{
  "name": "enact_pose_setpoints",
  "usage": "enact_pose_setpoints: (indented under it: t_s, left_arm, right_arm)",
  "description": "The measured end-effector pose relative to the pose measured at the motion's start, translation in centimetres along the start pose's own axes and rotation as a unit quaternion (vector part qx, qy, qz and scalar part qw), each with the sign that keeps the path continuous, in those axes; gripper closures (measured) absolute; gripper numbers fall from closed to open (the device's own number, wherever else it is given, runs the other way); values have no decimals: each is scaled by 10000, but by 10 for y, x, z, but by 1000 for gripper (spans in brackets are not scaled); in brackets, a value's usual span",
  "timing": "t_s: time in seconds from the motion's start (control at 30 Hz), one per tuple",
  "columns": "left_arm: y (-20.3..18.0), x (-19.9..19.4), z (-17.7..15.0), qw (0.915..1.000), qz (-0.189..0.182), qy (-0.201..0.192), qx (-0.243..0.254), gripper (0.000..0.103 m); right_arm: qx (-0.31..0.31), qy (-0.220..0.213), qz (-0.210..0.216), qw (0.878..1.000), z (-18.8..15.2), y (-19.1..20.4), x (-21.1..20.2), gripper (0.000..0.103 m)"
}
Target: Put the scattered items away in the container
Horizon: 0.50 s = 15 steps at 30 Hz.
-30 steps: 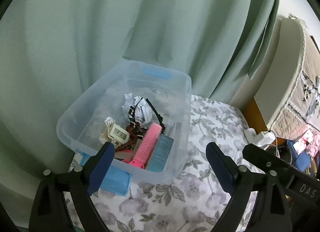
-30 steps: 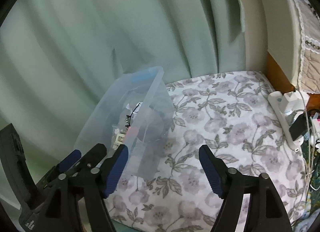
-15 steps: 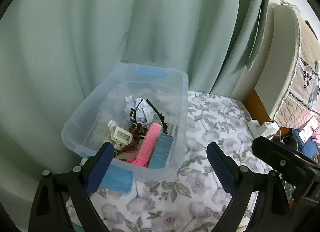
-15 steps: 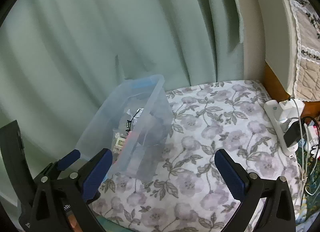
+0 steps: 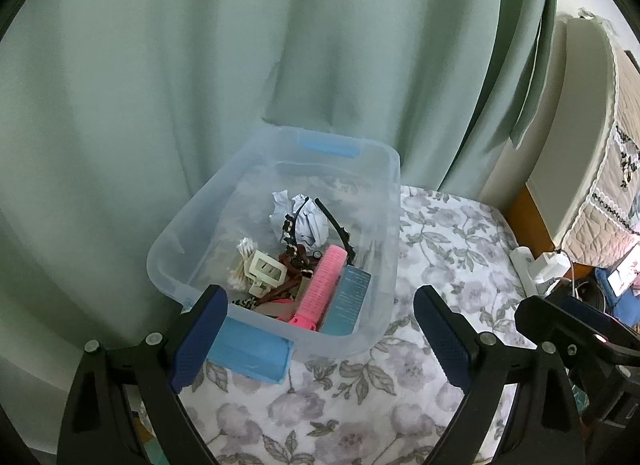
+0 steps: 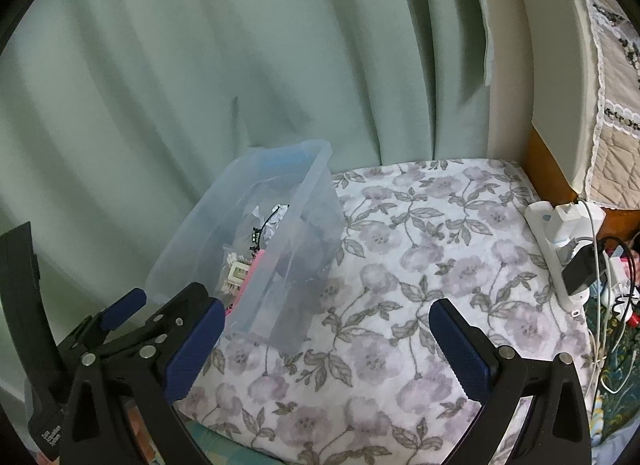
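Observation:
A clear plastic container (image 5: 394, 201) with blue handles stands on the floral bed cover, against the green curtain. Inside it lie a pink hair roller (image 5: 320, 285), a teal comb (image 5: 348, 301), crumpled paper (image 5: 310, 219), a black headband (image 5: 338, 225), a cream hair claw (image 5: 266, 271) and cotton swabs (image 5: 242, 261). My left gripper (image 5: 320, 333) hangs open just short of the container's near wall, holding nothing. My right gripper (image 6: 326, 345) is wide open over the bare cover to the right of the container (image 6: 320, 185), with nothing between its fingers.
The floral cover (image 6: 420, 265) stretches right of the container. A white power strip (image 6: 560, 249) with plugs and cables lies at its right edge, next to a padded headboard (image 6: 532, 65). The green curtain (image 5: 280, 45) hangs close behind the container.
The right gripper's jaws have spread wider apart. The left wrist view has tilted slightly, so the container sits a little farther right in it. Nothing in the container has moved.

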<state>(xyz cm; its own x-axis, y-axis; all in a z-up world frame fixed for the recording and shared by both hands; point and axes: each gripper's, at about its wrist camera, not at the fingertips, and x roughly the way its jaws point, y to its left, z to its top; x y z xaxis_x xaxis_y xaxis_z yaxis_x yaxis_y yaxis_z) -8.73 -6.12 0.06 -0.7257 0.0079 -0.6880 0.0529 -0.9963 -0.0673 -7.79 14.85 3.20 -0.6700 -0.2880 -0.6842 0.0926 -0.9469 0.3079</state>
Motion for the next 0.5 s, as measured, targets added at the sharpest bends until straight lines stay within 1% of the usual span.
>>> enact_pose_setpoints:
  t_s: [0.13,0.33,0.5]
  left_arm:
    - [-1,-2,0,9999,-116,-23,-9,8]
    - [-1,-1,-1,10000,-96,-12,7,8]
    - [-3,-3,-1,10000,5,-59,26,9]
  right_arm:
    - [40,43,-87,9999,-1,-2,0,0]
    - [36,92,-93,9999,0,-5,0,0]
    - [11,124,-74,9999,1,-3,2,0]
